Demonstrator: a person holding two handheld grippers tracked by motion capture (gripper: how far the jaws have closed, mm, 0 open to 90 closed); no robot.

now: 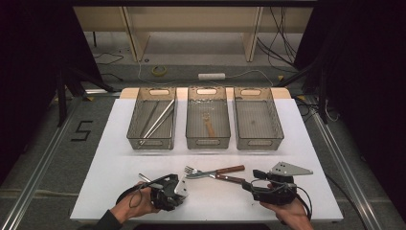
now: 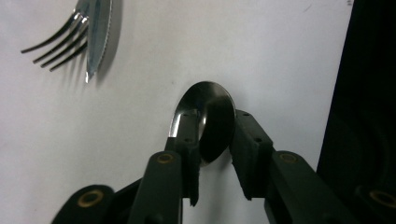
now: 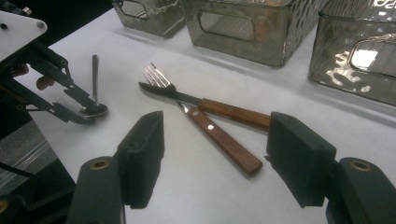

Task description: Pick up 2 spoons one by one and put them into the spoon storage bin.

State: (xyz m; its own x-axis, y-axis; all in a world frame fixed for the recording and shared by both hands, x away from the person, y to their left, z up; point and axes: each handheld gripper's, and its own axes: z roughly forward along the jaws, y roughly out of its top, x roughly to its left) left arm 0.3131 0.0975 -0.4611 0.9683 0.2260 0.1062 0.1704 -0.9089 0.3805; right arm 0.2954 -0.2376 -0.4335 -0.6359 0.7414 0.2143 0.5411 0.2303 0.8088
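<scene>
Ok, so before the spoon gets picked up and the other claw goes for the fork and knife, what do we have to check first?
1. Left gripper jaws on both sides of the spoon bowl: ok.
2. Jaws squeezed tight on the spoon: cannot tell; they look close around it.
3. Right gripper open wide: ok.
4. Right gripper lined up with the wooden handles of the fork and knife: ok, they lie just ahead between its jaws.
5. Fork and knife apart for a single grab: not ok, they cross each other.
6. Room in a bin: ok, the right bin looks empty.
</scene>
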